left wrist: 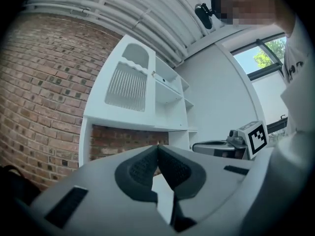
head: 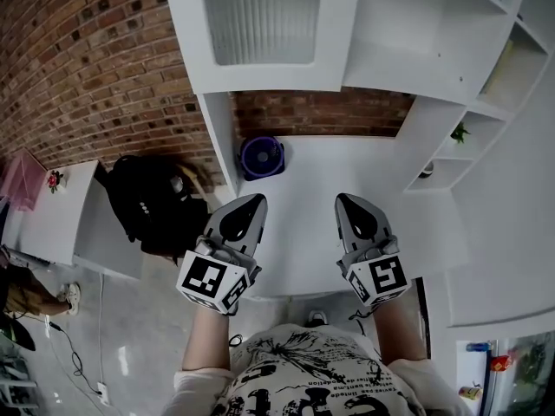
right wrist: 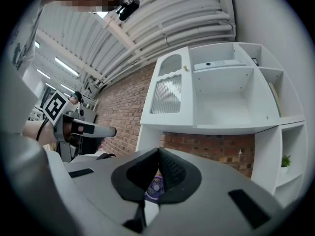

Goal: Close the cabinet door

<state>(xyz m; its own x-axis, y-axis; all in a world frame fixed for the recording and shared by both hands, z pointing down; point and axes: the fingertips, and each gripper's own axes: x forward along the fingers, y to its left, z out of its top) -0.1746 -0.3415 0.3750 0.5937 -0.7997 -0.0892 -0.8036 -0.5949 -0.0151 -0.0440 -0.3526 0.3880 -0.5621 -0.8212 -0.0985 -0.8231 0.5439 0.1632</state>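
Note:
The white cabinet door (head: pixel 264 24) with its ribbed glass pane lies flush with the front of the upper unit. It also shows in the left gripper view (left wrist: pixel 127 85) and the right gripper view (right wrist: pixel 167 95), with a small knob (right wrist: pixel 186 68) at its edge. Both grippers hang low in front of the white desk (head: pixel 312 189), well below the door and apart from it. My left gripper (head: pixel 251 199) (left wrist: pixel 158 146) is shut with nothing in it. My right gripper (head: pixel 347 199) (right wrist: pixel 159 150) is shut too, its tips meeting, empty.
Open white shelves (head: pixel 434 33) stand right of the door, with a small plant (head: pixel 459 133) in a lower cubby. A blue fan (head: pixel 261 157) sits at the desk's back left. A black backpack (head: pixel 152 202) and a white side table (head: pixel 56 215) stand by the brick wall at left.

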